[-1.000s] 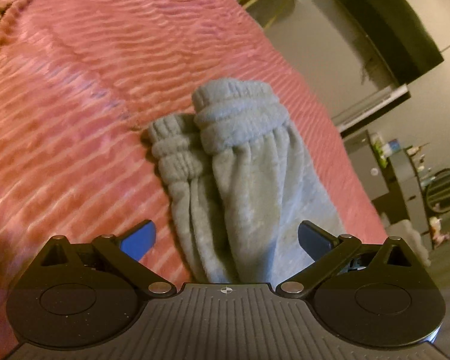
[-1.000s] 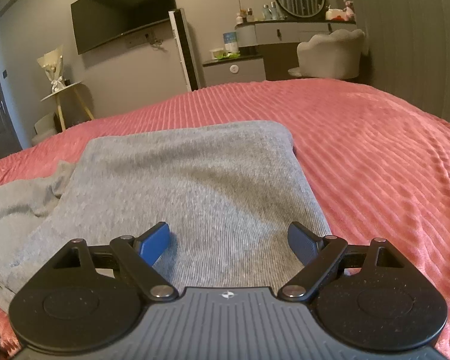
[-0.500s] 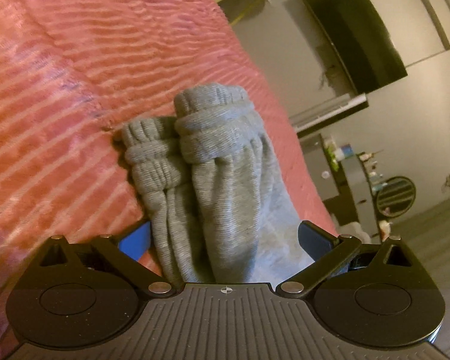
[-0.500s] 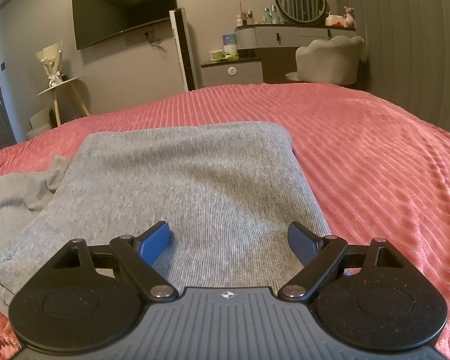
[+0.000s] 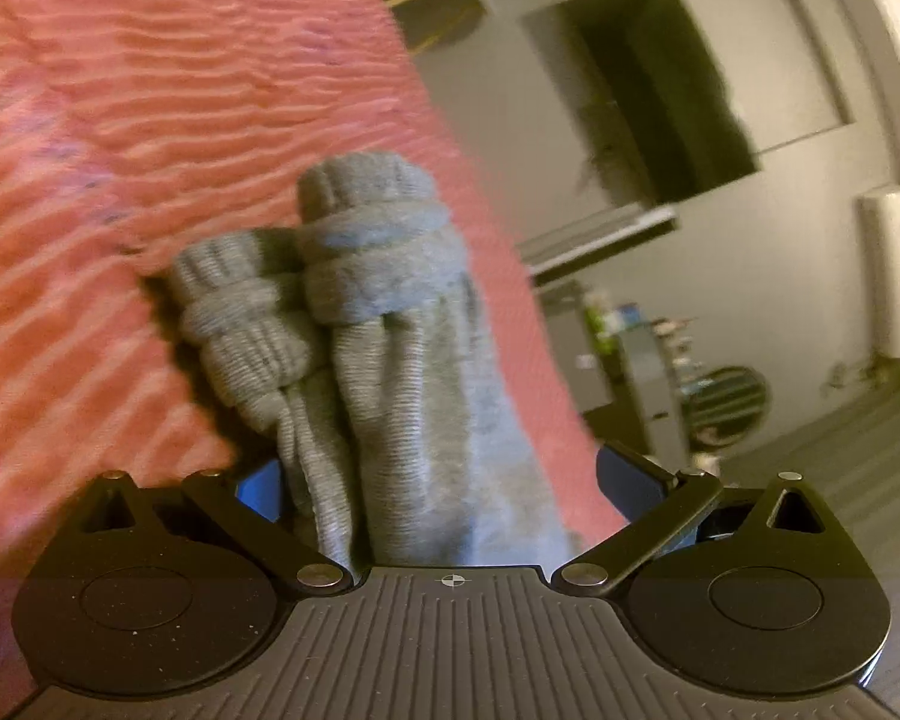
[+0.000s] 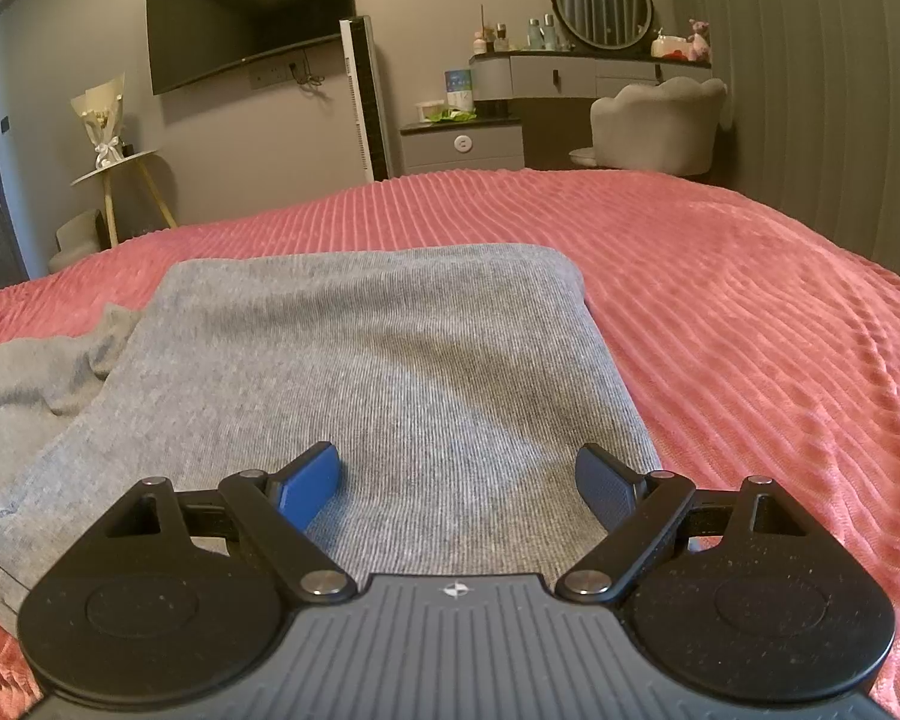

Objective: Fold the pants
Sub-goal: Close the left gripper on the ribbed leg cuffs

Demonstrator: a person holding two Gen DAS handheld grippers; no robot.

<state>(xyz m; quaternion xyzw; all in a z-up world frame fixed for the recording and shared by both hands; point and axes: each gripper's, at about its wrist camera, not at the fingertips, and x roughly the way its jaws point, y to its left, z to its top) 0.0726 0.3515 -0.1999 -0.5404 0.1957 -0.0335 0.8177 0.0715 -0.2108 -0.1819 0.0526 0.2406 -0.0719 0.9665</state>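
You held two grippers over a bed point(image 6: 750, 312) covered in a ribbed pink-red spread.

Through the left wrist camera, your left gripper point(image 5: 438, 480) pointed along the legs of grey pants point(image 5: 402, 396). The two legs lay side by side on the spread, running away from the camera. Their gathered cuffs point(image 5: 372, 252) sat bunched at the far end, one slightly ahead of the other. The jaws were wide apart, with the legs passing between them. The fabric covered most of the blue pad on one side, while the dark pad on the other side stood clear of the cloth. This view was tilted and somewhat blurred. A dark TV point(image 5: 660, 96) on a grey wall showed beyond the bed's edge.

Through the right wrist camera, your right gripper point(image 6: 456, 480) hovered low over the broad, flat part of the same pants point(image 6: 378, 360). That part lay smooth on the bed with a rounded far corner. More grey fabric lay rumpled off to the camera's left. The jaws were wide apart, with nothing held between them. Whether the pads touched the cloth could not be told.

Past the bed stood a wall TV point(image 6: 246, 12), a small round table point(image 6: 120, 162) with a wrapped bouquet, a vanity with a round mirror point(image 6: 603, 3), and a pale chair point(image 6: 660, 120).
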